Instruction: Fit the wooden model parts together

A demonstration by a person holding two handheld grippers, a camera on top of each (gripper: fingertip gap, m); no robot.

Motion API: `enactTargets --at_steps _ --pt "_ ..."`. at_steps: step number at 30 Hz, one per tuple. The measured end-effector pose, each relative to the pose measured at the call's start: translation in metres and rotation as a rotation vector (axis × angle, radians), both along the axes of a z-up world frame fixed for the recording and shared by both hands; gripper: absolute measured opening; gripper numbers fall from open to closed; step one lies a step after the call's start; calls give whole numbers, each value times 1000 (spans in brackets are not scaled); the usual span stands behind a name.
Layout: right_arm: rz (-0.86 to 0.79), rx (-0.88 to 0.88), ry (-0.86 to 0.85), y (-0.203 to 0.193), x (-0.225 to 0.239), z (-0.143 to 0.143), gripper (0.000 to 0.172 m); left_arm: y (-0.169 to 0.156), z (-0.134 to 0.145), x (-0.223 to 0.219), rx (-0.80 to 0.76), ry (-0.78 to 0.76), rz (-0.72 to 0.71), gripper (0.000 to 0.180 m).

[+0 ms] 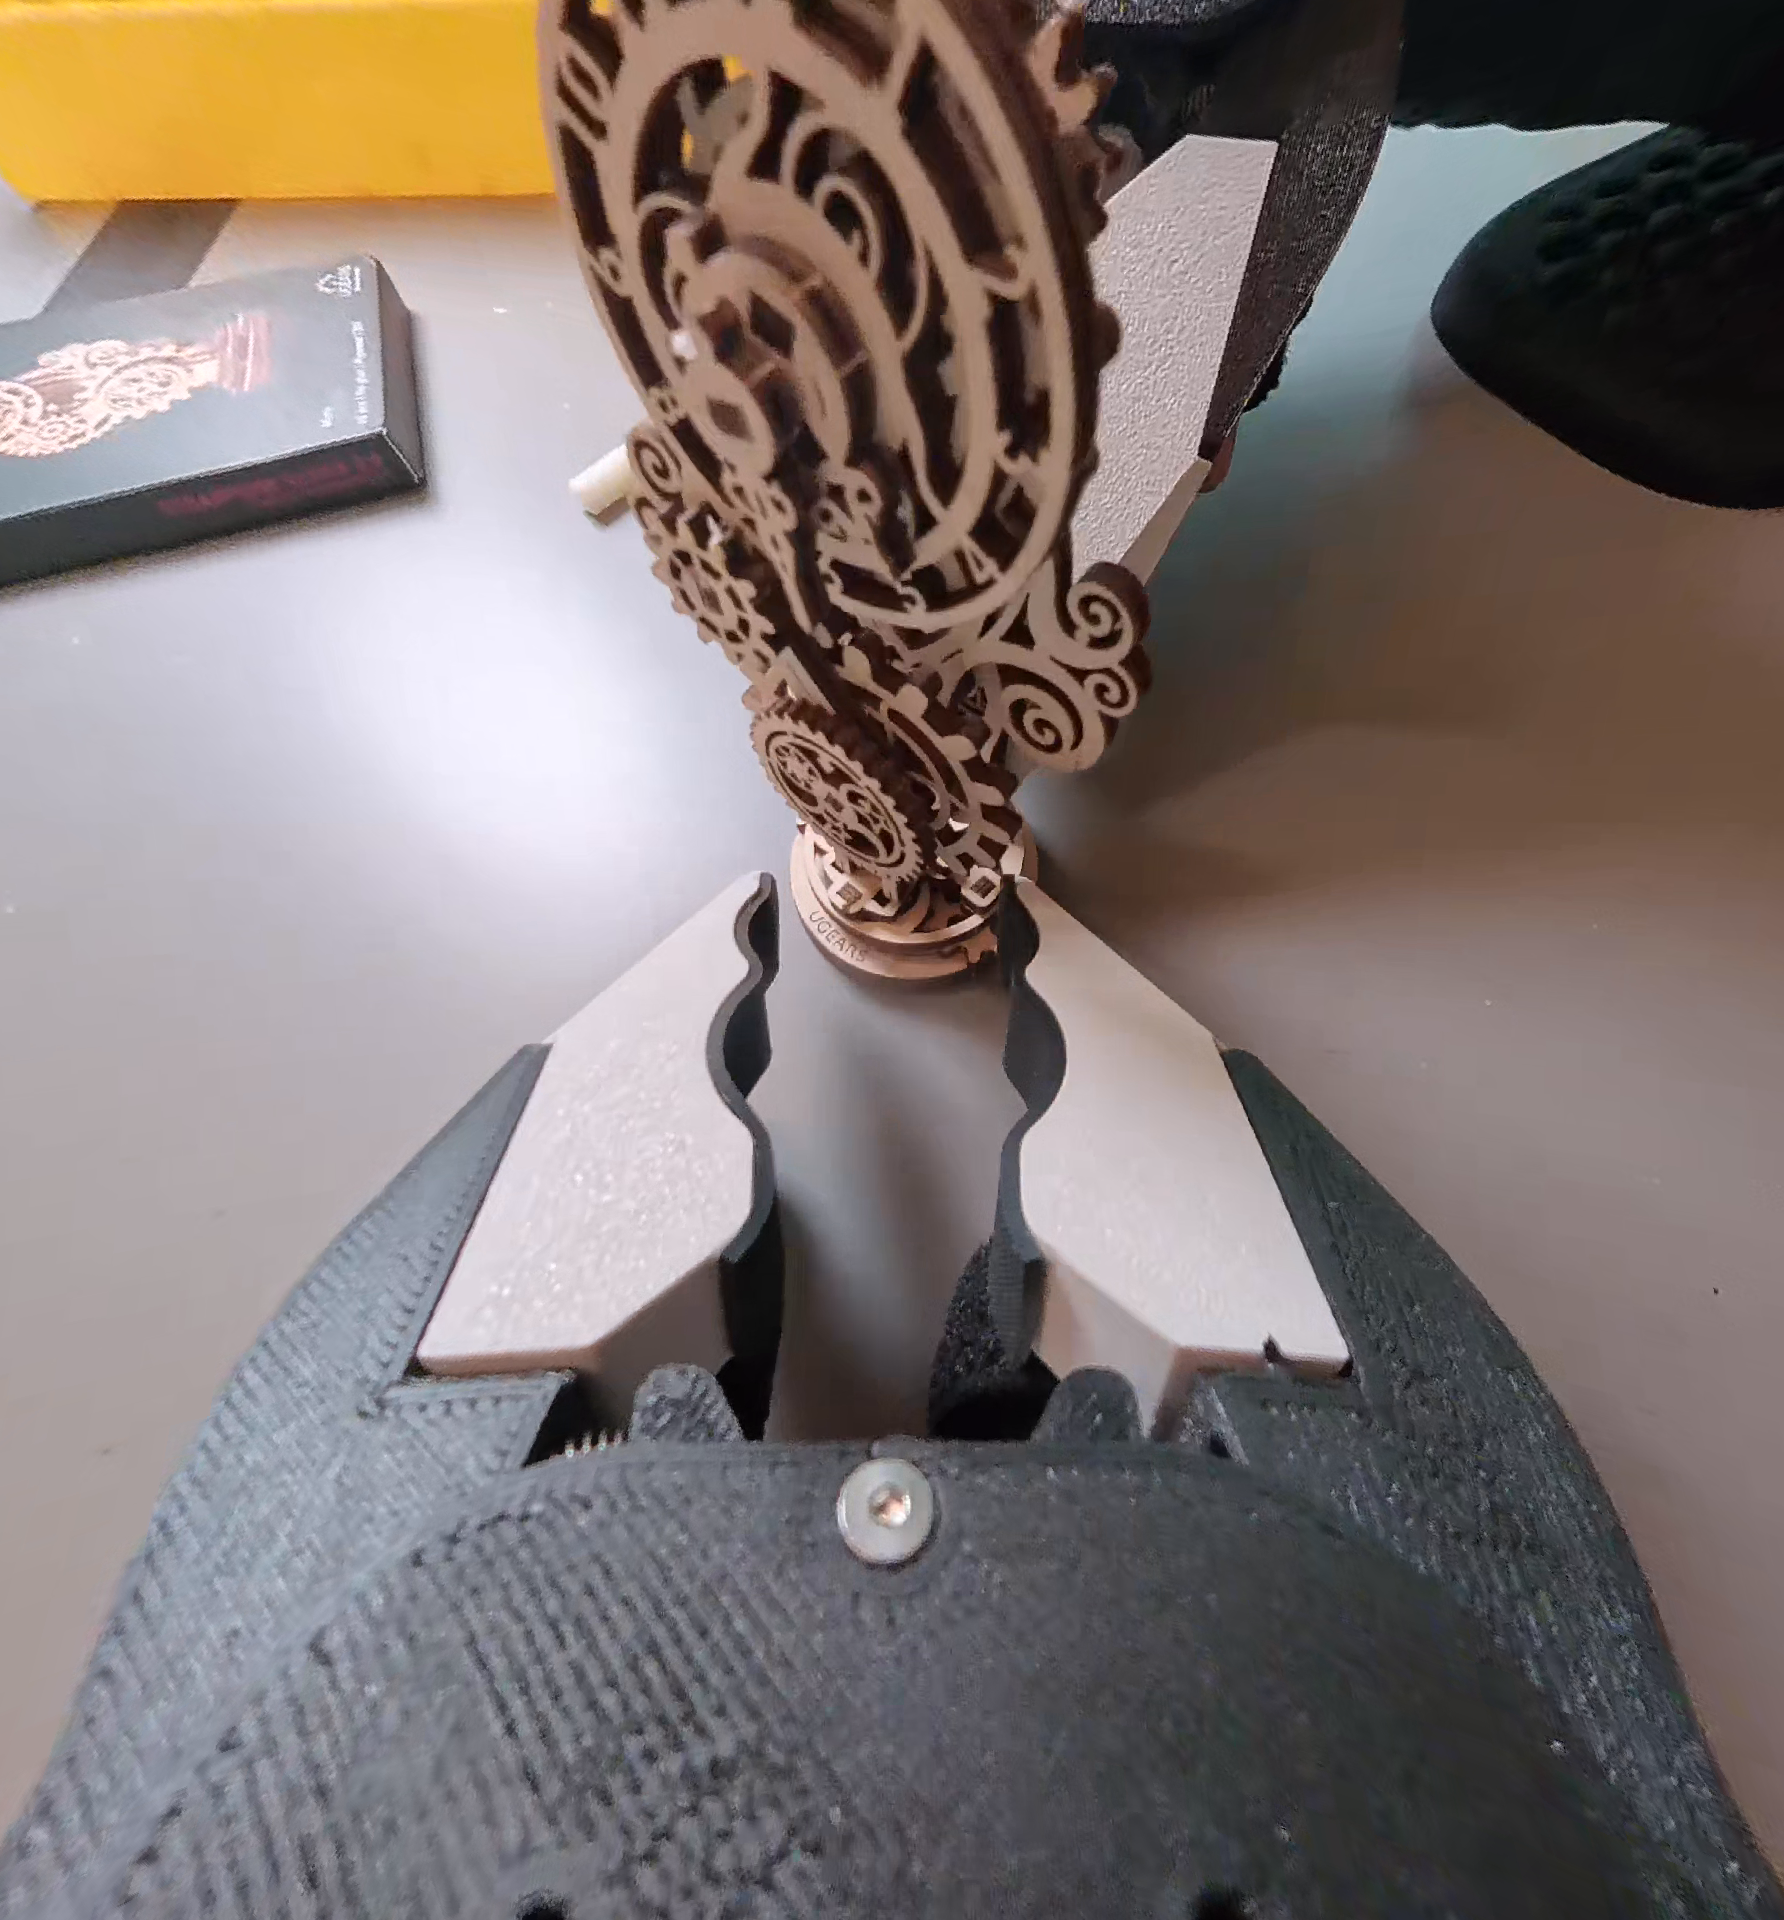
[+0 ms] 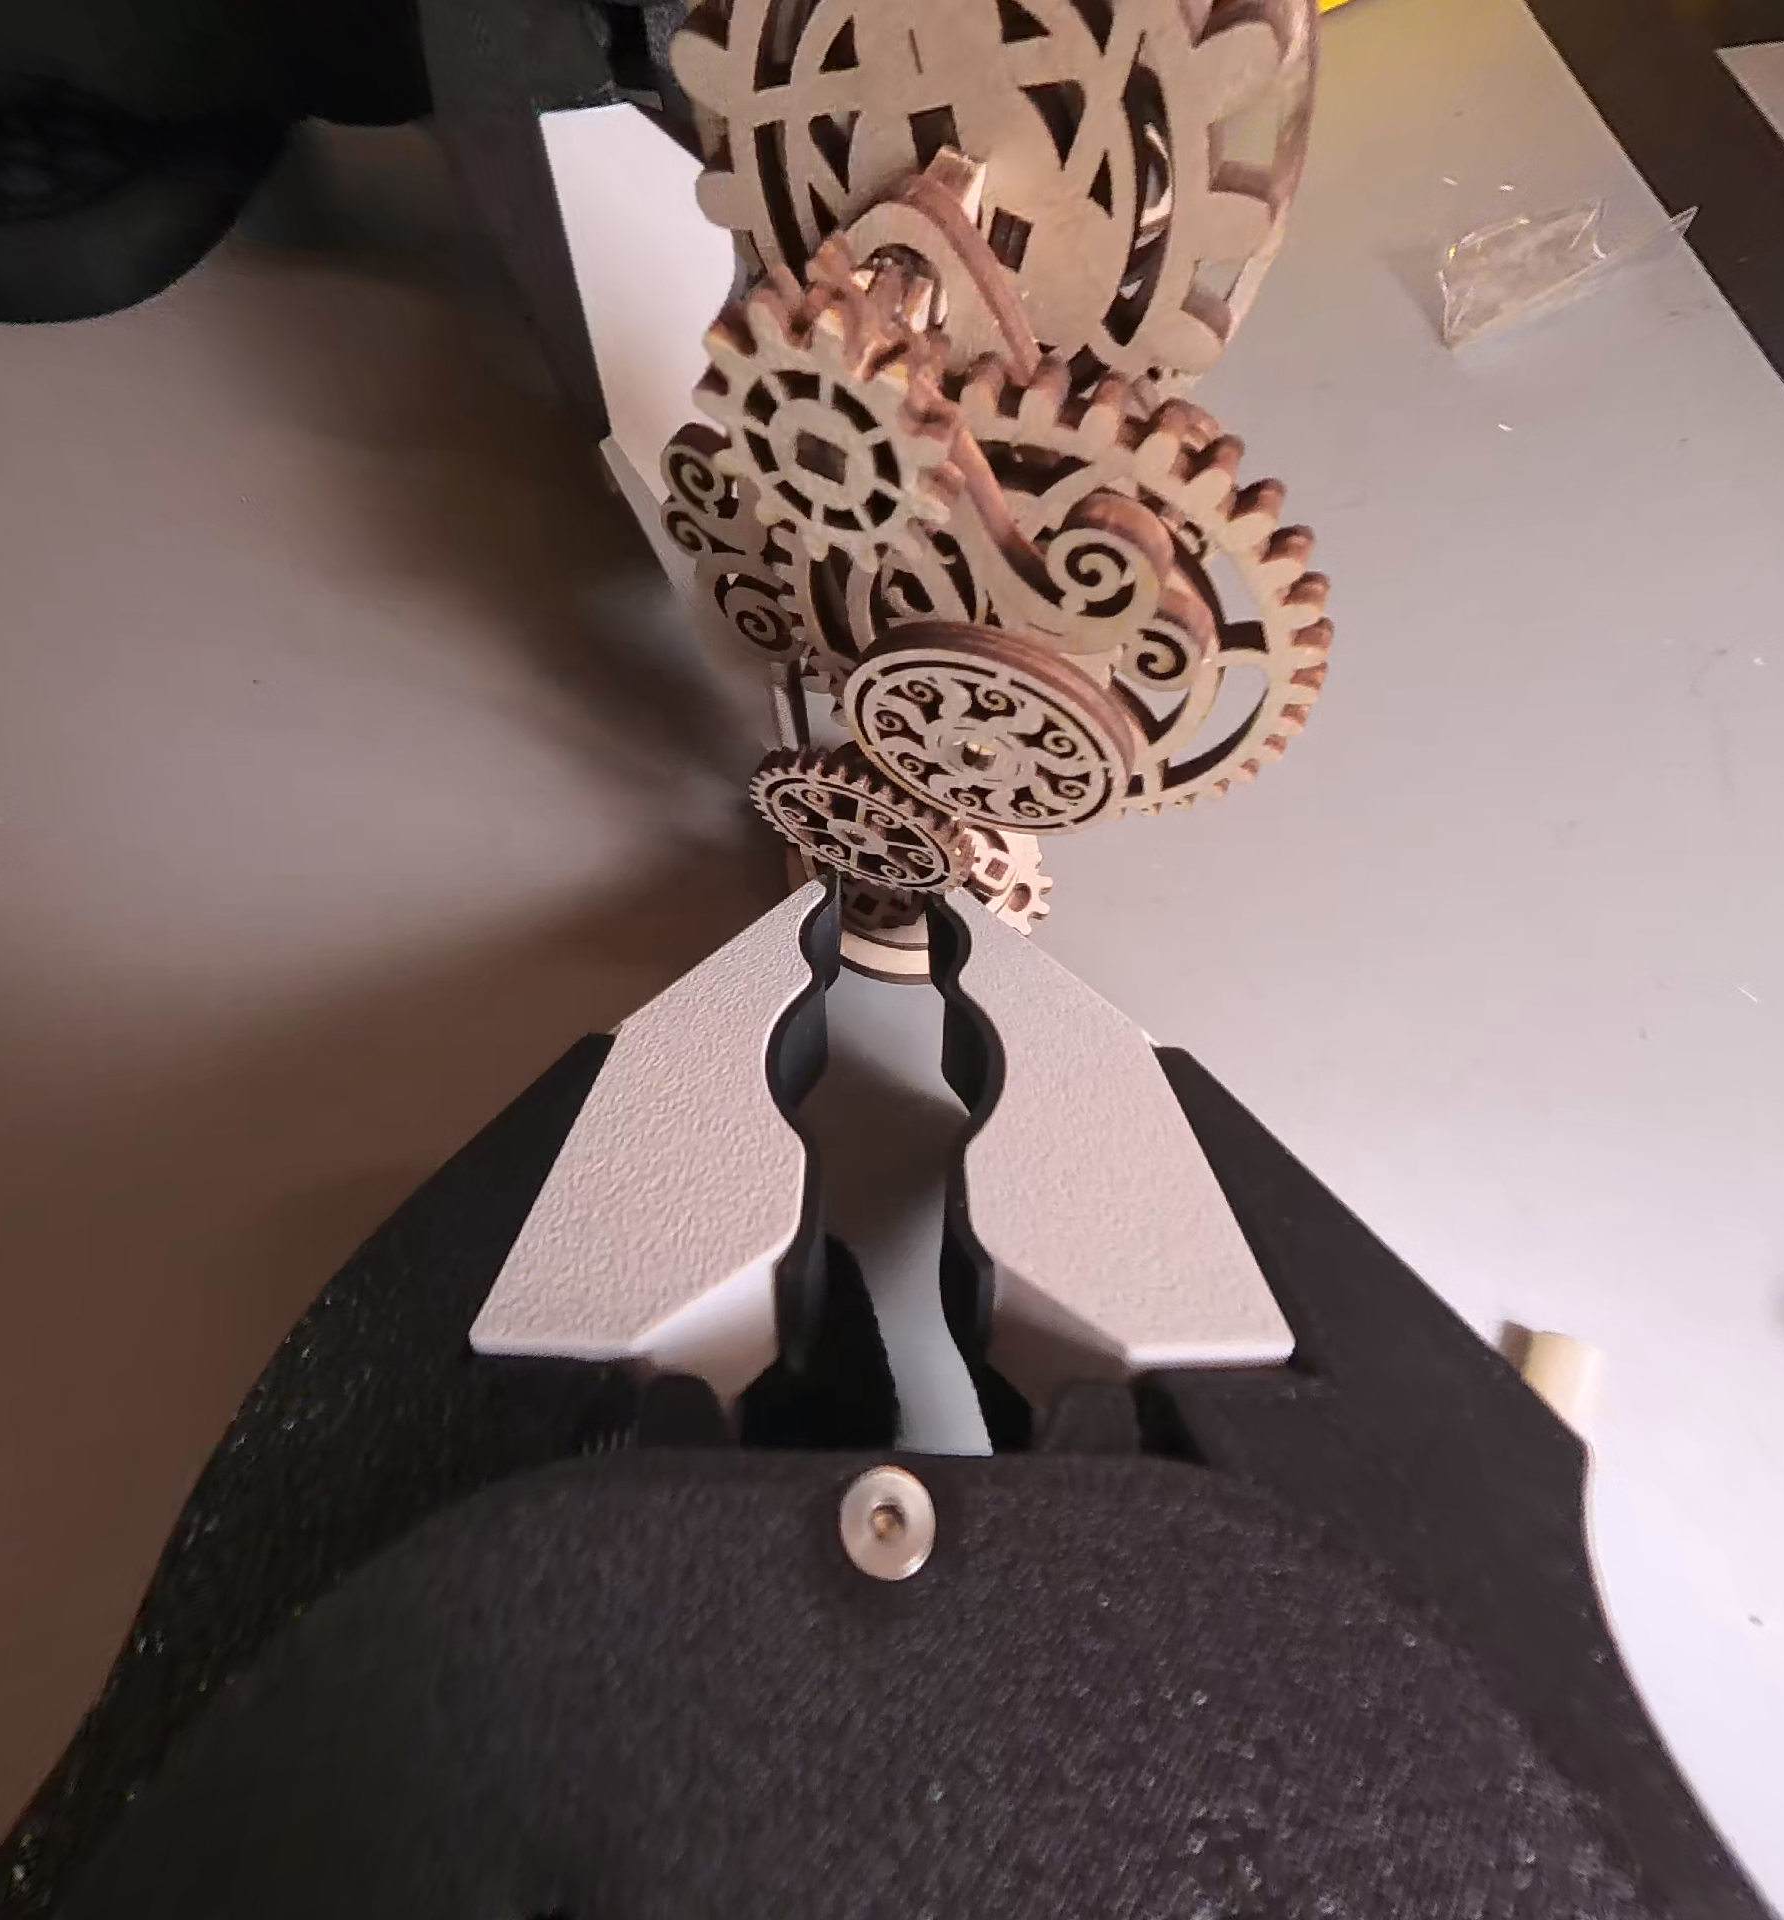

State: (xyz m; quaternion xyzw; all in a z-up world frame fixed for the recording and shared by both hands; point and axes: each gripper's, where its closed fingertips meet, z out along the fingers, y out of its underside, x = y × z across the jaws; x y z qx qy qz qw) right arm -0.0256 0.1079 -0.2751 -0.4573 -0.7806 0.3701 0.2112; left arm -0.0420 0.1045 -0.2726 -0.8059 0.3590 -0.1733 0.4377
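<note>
Wooden model (image 1: 846, 436), a tall openwork piece of stacked gears and scrollwork, stands upright on the grey bench (image 1: 244, 883) between the two grippers, resting on its small round base (image 1: 903, 920). Largest among the other things is the yellow tray (image 1: 244, 99) at the far edge of the bench in the left wrist view, and nearer lies a flat black box (image 1: 161, 416) with a picture of gears on its lid. A black knitted sleeve (image 1: 1646, 343) reaches in from the right of that view. The left gripper (image 1: 893, 904) sits low on the bench with its fingers spread wide; the round base stands just ahead of the fingertips, and whether the right-hand tip touches it cannot be told. The right gripper (image 2: 883, 914) comes at the model from the opposite side, its fingers drawn close together around the narrow foot just above the base, both dark pads against the wood. In the right wrist view a clear plastic bag (image 2: 1553, 260) lies well apart on the bench, and a small cream-coloured peg (image 2: 1553, 1371) lies beside the gripper body.
</note>
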Motion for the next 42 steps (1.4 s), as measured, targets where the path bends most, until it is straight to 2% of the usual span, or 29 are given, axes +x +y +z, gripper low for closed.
enactTargets --at_steps 9,26,31,37,42 --pt "3 -26 2 2 -3 0 15 -5 -10 8 -75 26 -113 56" --pt "15 48 -23 -5 -2 0 14 -13 -12 2 -90 27 -104 44" --pt "6 37 -22 -6 1 0 19 -19 -12 5 -101 26 -126 44" --pt "-19 68 -45 -4 11 0 23 -33 -11 6 -133 36 -180 34" --pt "-9 92 -18 -13 12 -3 28 -27 -9 2 -114 24 -145 40"
